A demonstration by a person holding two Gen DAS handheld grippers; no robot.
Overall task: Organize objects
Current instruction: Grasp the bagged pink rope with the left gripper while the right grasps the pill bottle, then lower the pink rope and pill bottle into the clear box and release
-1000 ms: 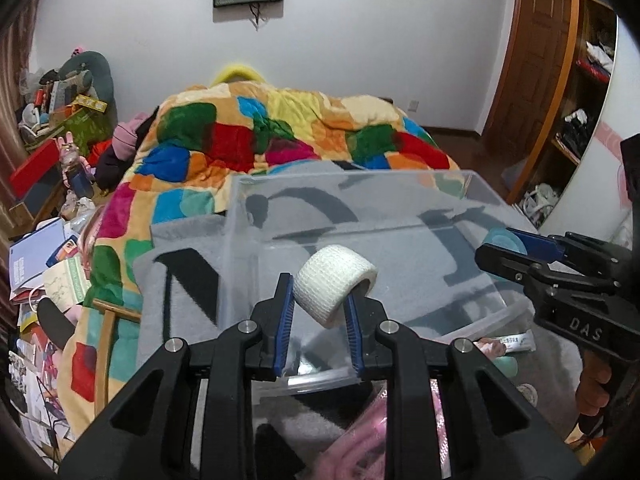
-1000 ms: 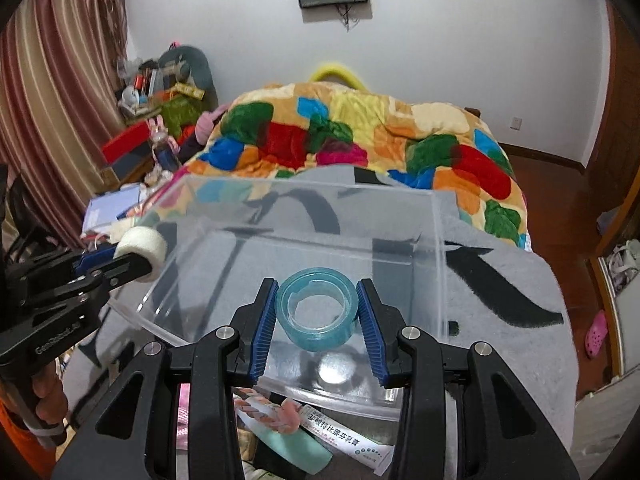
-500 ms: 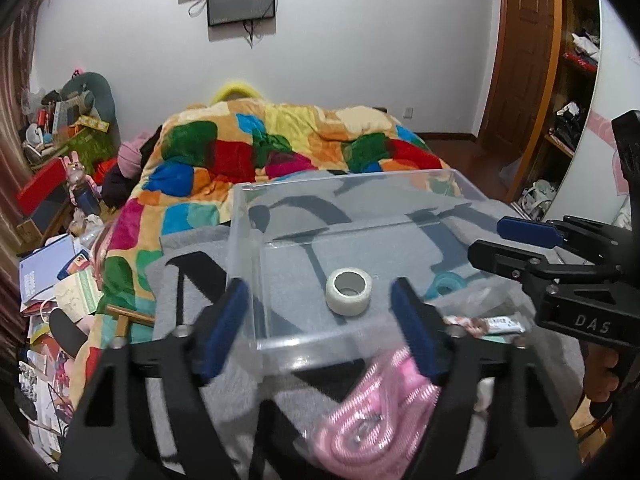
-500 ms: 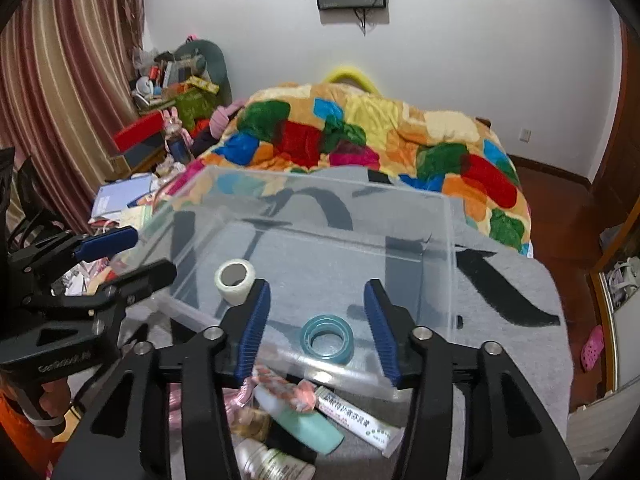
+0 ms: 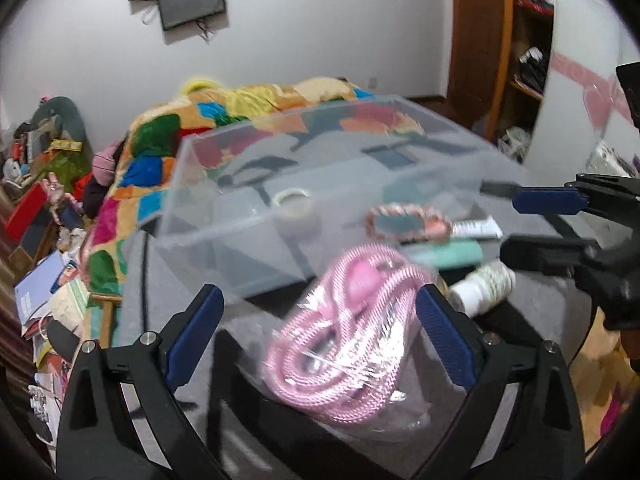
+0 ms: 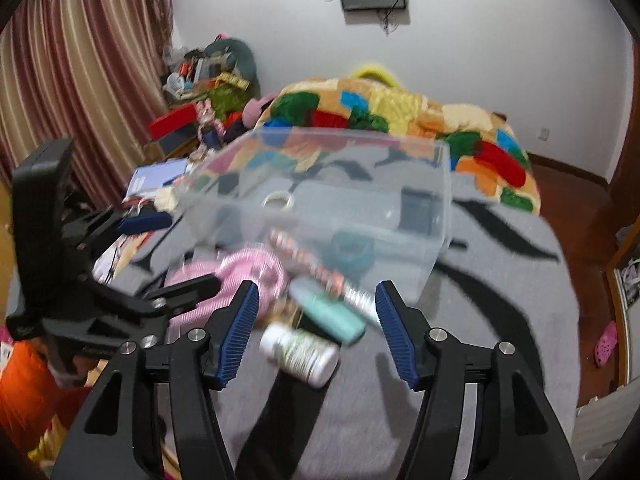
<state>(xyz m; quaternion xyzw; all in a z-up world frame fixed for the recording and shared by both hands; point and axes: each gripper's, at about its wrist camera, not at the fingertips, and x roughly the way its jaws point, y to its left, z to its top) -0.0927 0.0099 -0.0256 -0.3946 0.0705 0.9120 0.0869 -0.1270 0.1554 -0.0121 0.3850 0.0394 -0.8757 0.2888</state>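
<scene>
A clear plastic box (image 6: 424,216) sits open on a grey blanket (image 6: 500,320). Inside lie a white tape roll (image 5: 294,200) and a teal tape roll (image 6: 352,250), both flat and apart. In front of the box lie a bagged pink cord (image 5: 344,332), a braided band (image 5: 408,224), a white tube (image 5: 476,228), a mint tube (image 6: 332,316) and a white bottle (image 6: 300,354) on its side.
</scene>
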